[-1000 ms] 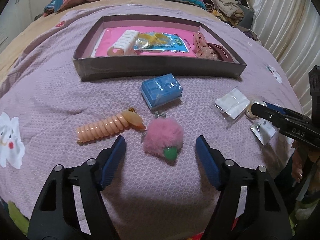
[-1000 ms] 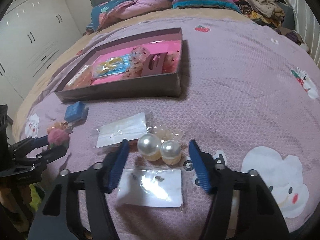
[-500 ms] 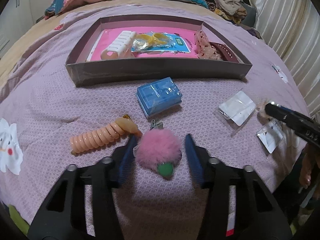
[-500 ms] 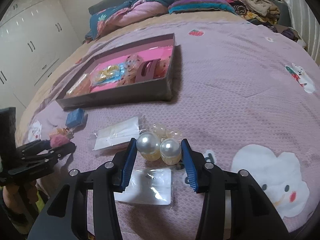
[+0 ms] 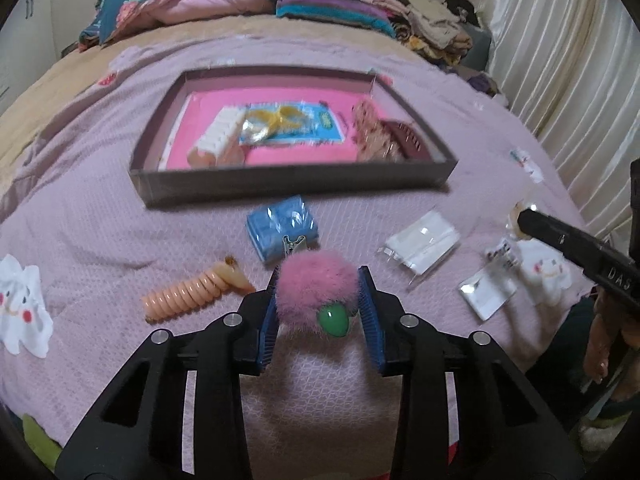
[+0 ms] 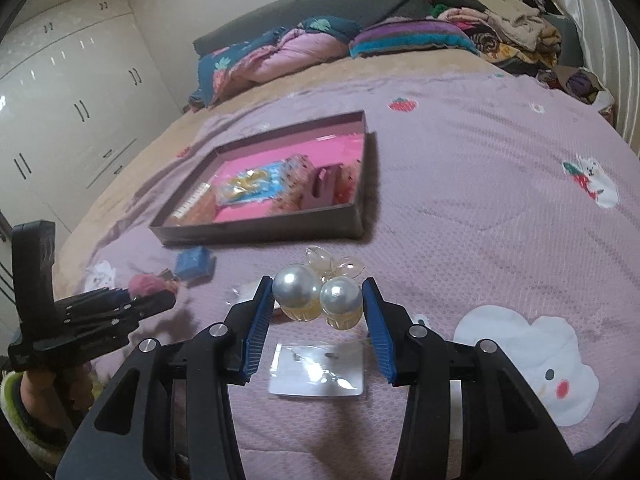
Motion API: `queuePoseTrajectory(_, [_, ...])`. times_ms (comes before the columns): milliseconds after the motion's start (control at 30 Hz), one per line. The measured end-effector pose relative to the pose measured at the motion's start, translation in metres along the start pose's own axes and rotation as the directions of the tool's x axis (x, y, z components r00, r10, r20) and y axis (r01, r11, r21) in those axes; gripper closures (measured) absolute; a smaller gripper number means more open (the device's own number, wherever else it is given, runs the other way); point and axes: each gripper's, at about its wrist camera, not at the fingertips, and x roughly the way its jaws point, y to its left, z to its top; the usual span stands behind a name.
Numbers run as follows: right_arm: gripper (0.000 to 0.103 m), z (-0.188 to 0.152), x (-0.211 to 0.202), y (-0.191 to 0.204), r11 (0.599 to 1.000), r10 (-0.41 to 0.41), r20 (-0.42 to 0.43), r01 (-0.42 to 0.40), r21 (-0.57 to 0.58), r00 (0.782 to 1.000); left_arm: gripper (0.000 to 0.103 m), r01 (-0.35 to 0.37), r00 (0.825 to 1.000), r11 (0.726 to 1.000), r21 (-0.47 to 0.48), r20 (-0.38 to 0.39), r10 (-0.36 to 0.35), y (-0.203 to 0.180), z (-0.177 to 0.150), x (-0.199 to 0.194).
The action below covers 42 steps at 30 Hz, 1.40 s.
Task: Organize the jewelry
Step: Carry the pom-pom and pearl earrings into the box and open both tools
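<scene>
Ahead of us the blue box (image 5: 282,232) and the near wall of the tray (image 5: 296,184) stood in the way. The coil hair tie (image 5: 192,292) lay to the left, flat packets (image 5: 422,242) to the right. Right of the tray, the bedspread (image 6: 480,200) offered open passage.

Two wrist fisheye views, both low over the bed (image 5: 100,216) and facing its headboard end.

Left wrist view looks forward along its own jaws, close above the bedspread, with the tray (image 5: 296,184) square ahead and the right gripper (image 5: 532,222) entering from the right edge. Right wrist view sits further to the right, looks along its own jaws, sees the same tray (image 6: 260,236) obliquely to the left, and shows the left gripper (image 6: 160,300) at lower left. Shared ground: tray, blue box (image 5: 282,232) (image 6: 194,263), pillows (image 5: 180,4) (image 6: 280,56).
</scene>
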Motion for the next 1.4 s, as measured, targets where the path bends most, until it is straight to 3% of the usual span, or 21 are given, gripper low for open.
queuePoseTrajectory(300, [0.059, 0.009, -0.014, 0.024, 0.999, 0.026, 0.023, -0.025, -0.045, 0.999, 0.075, 0.011, 0.997, 0.999, -0.035, 0.079, -0.008, 0.014, 0.021, -0.024])
queuePoseTrajectory(800, [0.059, 0.040, -0.009, 0.065, 0.991, 0.060, 0.042, -0.054, -0.124, 0.997, 0.075, -0.019, 0.983, 0.993, -0.116, 0.182, 0.040, 0.065, 0.057, -0.048])
queuePoseTrajectory(1400, [0.059, 0.092, 0.038, 0.096, 0.983, 0.077, 0.048, -0.067, -0.173, 0.996, 0.075, -0.049, 0.981, 0.987, -0.156, 0.178, 0.077, 0.099, 0.099, -0.027])
